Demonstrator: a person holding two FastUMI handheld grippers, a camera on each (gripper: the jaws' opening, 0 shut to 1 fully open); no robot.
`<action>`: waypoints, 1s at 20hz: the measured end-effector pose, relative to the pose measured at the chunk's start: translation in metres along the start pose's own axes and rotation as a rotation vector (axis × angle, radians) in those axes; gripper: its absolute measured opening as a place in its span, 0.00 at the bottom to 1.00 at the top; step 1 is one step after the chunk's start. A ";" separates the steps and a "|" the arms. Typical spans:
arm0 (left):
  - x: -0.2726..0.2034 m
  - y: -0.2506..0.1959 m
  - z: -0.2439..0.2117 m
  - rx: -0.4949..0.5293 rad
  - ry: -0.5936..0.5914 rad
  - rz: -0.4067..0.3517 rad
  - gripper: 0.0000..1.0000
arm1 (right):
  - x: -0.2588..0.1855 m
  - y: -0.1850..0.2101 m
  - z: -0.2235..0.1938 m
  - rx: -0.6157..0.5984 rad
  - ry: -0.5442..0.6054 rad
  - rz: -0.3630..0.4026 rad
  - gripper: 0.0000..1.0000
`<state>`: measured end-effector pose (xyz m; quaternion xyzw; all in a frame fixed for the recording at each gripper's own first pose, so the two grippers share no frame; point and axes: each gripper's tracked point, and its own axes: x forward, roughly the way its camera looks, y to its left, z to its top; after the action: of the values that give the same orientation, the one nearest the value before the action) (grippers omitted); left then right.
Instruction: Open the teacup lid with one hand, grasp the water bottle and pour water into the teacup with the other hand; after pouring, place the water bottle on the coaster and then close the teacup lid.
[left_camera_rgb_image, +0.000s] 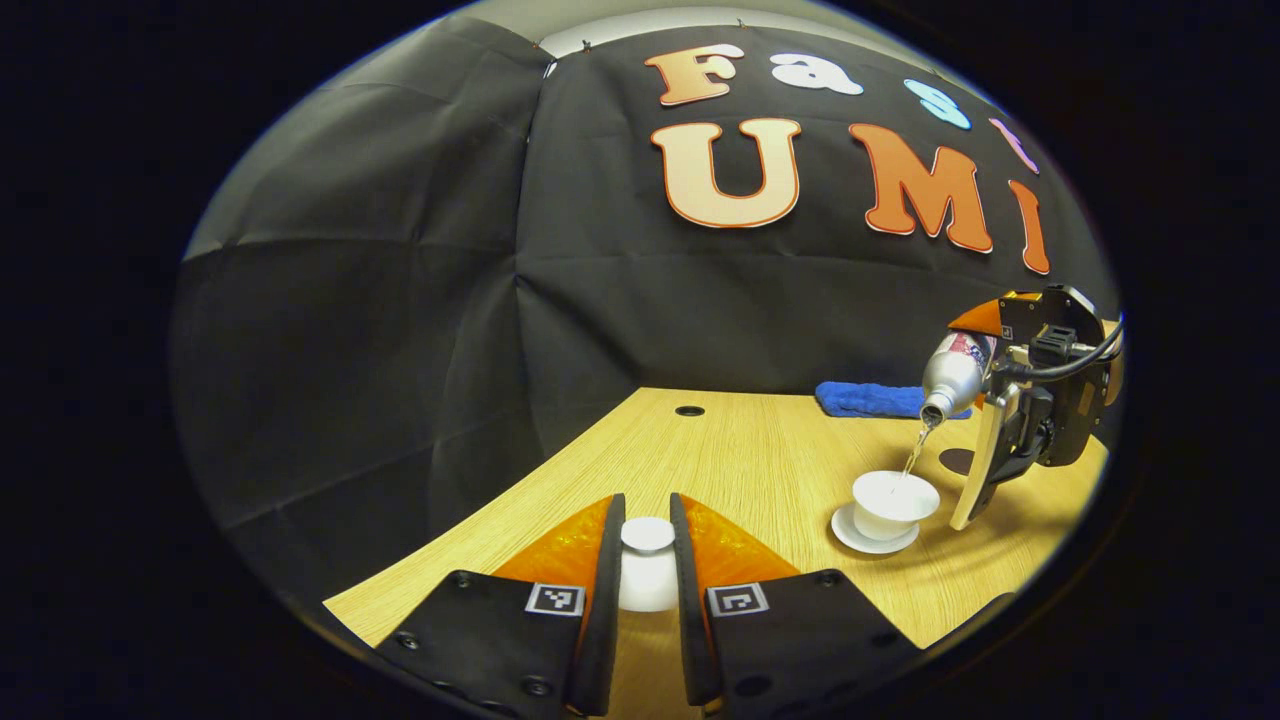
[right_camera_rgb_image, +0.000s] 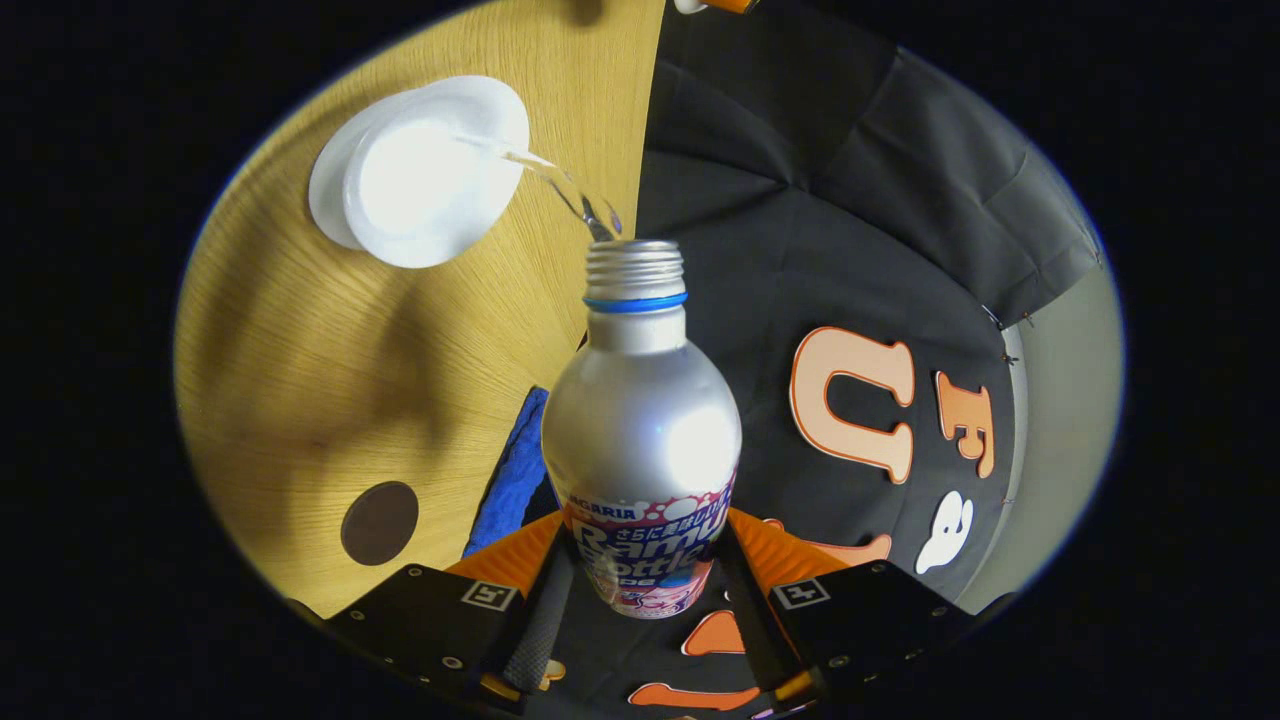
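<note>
In the left gripper view, the left gripper (left_camera_rgb_image: 648, 560) sits at the bottom centre of the frame with its two fingers clamped on the white teacup lid (left_camera_rgb_image: 647, 572), one finger pressing each side of it, above the wooden counter (left_camera_rgb_image: 740, 460). At the right of that frame stands the white teacup (left_camera_rgb_image: 892, 503), uncovered, on its white saucer (left_camera_rgb_image: 873, 530). Above it, at the right edge, the right gripper (left_camera_rgb_image: 985, 400) holds the silver water bottle (left_camera_rgb_image: 952, 375) tilted mouth-down, and a thin stream of water (left_camera_rgb_image: 915, 452) falls from the mouth into the cup. A folded blue cloth (left_camera_rgb_image: 868, 399) lies on the counter behind the cup, near the black cloth wall, and the dark round coaster (left_camera_rgb_image: 958, 461) shows just right of the cup, partly hidden by the gripper. A small dark hole (left_camera_rgb_image: 689, 411) sits in the counter toward the upper middle.

In the right gripper view, the right gripper (right_camera_rgb_image: 645, 600) at the bottom centre is closed on the labelled lower body of the water bottle (right_camera_rgb_image: 640, 420), both fingers against its sides. The open threaded neck points toward the top of the frame, and the water (right_camera_rgb_image: 560, 185) arcs to the upper left into the teacup (right_camera_rgb_image: 420, 180) on its saucer (right_camera_rgb_image: 325, 195). The coaster (right_camera_rgb_image: 379, 523) lies bare at the lower left, with the blue cloth (right_camera_rgb_image: 515, 475) just right of it.
</note>
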<state>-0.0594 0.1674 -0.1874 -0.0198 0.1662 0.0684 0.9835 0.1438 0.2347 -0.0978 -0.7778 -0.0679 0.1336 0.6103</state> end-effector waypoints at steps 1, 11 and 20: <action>0.000 0.001 0.000 0.000 -0.001 0.000 0.30 | 0.002 0.000 -0.001 0.008 0.003 -0.002 0.77; 0.000 0.004 0.003 0.008 -0.004 0.008 0.31 | 0.011 -0.031 -0.025 -0.085 0.032 -0.101 0.77; 0.000 0.001 0.005 0.016 -0.001 0.004 0.31 | 0.010 -0.041 -0.019 -0.180 0.005 -0.145 0.77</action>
<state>-0.0577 0.1683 -0.1827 -0.0117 0.1661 0.0689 0.9836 0.1613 0.2296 -0.0548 -0.8228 -0.1341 0.0805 0.5464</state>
